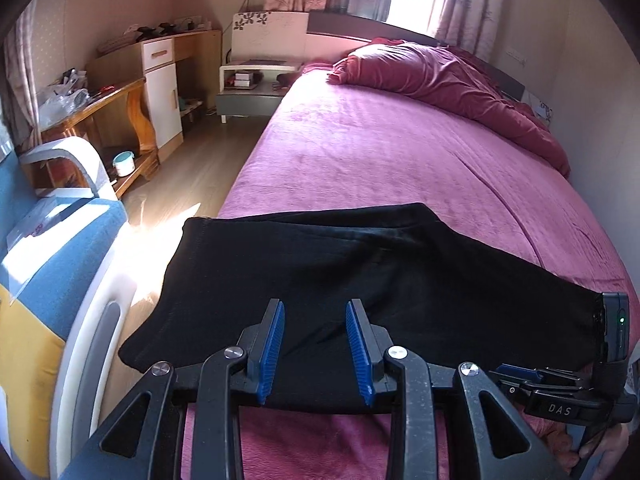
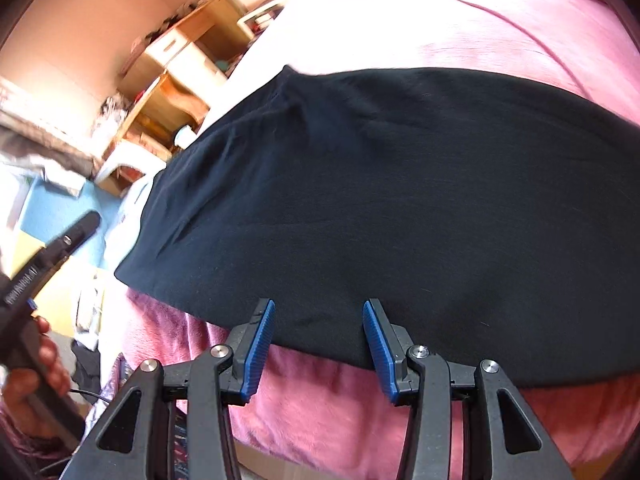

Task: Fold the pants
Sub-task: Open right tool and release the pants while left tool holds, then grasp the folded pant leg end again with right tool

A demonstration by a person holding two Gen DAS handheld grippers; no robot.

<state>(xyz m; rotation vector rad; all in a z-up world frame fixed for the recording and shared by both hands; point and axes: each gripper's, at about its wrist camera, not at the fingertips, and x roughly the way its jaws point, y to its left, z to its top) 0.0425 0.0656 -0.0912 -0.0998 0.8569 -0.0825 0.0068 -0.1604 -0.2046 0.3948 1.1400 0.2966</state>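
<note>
Left gripper point(image 1: 316, 348) and right gripper point(image 2: 319, 346): both released, blue pads apart, nothing held. Black pants point(image 1: 360, 276): folded flat on near end of pink bed point(image 1: 380, 148). Likely light, soft, limp; best pinched at near edge.

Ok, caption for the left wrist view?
Left gripper open above black pants lying flat on the pink bedspread.

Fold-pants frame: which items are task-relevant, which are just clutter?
Job:
black fabric pants, lying flat
pink plush bed cover beneath them
left gripper and right gripper, fingers apart, nothing held

Lying about:
crumpled maroon quilt
white bedside stand
wooden desk
small white lidded pot
</note>
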